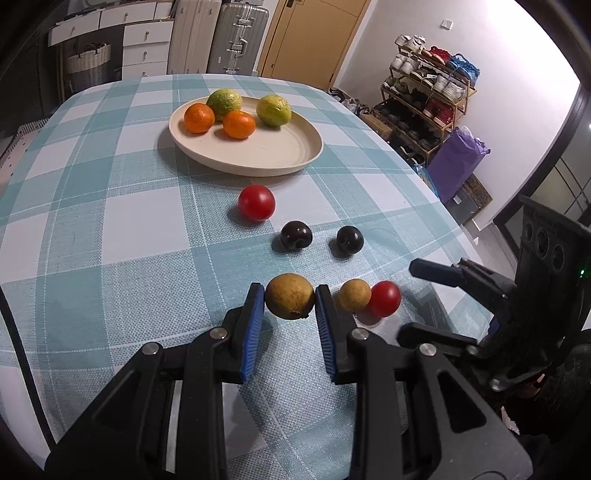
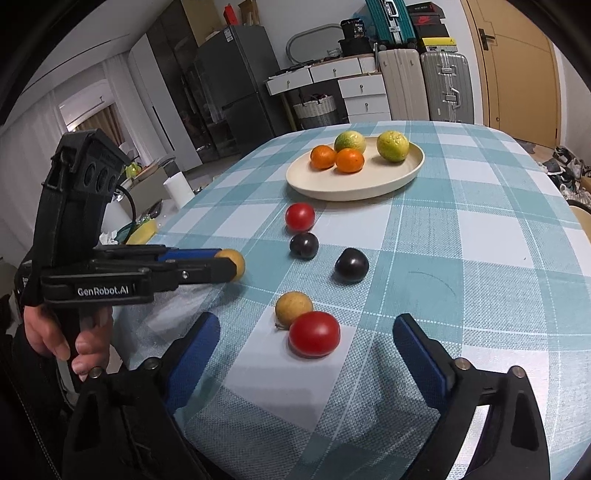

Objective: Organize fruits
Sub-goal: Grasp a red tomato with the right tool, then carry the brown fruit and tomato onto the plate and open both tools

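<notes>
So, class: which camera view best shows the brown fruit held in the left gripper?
The left wrist view: the brown fruit sits whole between both fingers. The right wrist view shows only its tip beyond the fingers.

Bare checked cloth on the table (image 2: 480, 258) lies open right of the fruit line, while a near red tomato (image 2: 314, 334) touching a tan round fruit (image 2: 293, 307) blocks the middle path toward the cream plate (image 2: 332, 188).

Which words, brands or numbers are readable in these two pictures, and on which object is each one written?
"GenRobot.AI": white letters on the side of the left gripper, right wrist view.
"30", only roughly legible: on the black box above the drawers.
Printing on the stacked boxes beside the teal suitcase: too small to read.
Left wrist view: no readable text.
</notes>
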A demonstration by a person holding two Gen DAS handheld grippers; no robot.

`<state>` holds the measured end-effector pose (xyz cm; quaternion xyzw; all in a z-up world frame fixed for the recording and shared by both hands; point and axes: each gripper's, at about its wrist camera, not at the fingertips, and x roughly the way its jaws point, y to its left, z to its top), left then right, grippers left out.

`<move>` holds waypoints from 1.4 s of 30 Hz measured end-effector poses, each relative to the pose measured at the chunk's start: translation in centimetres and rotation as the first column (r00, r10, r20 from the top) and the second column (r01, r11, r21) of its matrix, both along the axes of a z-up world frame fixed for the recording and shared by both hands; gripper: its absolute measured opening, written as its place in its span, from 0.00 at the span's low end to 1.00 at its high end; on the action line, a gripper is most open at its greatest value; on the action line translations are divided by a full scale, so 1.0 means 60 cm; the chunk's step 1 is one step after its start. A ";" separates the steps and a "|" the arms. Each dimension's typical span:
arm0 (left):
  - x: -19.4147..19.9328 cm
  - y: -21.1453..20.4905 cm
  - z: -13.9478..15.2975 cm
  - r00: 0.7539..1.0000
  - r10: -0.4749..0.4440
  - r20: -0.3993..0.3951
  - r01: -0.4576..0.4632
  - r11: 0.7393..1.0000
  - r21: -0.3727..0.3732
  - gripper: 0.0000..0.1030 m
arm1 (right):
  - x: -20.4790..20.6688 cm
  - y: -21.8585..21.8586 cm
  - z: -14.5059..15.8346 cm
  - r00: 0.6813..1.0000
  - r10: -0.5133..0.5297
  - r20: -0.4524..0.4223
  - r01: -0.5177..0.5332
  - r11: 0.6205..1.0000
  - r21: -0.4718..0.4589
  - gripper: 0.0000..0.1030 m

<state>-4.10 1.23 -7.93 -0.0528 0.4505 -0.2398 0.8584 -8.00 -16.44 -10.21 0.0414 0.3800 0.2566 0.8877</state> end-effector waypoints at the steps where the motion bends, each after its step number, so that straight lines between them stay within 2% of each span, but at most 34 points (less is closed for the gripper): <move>1: 0.001 0.000 0.000 1.000 0.001 -0.002 -0.001 1.000 0.001 0.25 | 0.001 0.001 -0.001 1.000 0.001 -0.004 -0.001 1.000 -0.004 0.86; 7: 0.002 0.001 0.000 1.000 0.008 -0.006 -0.008 1.000 0.004 0.24 | 0.005 0.011 -0.011 1.000 0.005 -0.023 -0.005 0.999 -0.035 0.75; 13: 0.004 0.004 0.000 1.000 0.016 -0.009 -0.015 1.000 0.009 0.24 | 0.009 0.019 -0.020 0.998 0.033 -0.052 -0.036 0.998 -0.047 0.47; 15: 0.005 0.006 0.001 1.000 0.021 -0.009 -0.020 1.000 0.012 0.24 | 0.009 0.018 -0.023 0.999 0.026 -0.048 -0.029 0.997 -0.066 0.32; 29: 0.024 0.023 0.013 0.998 0.064 -0.008 -0.064 0.998 0.004 0.25 | 0.010 -0.010 -0.013 1.000 0.016 -0.023 -0.015 1.000 0.018 0.31; 33: 0.027 0.010 0.012 0.999 0.044 0.005 -0.045 0.999 0.032 0.25 | 0.015 -0.019 -0.003 1.000 0.001 -0.009 -0.001 0.999 0.052 0.31; 42: 0.069 0.012 0.025 0.999 0.051 -0.003 -0.051 0.998 -0.023 0.25 | 0.045 -0.044 0.025 0.999 -0.031 0.018 0.029 0.993 0.118 0.31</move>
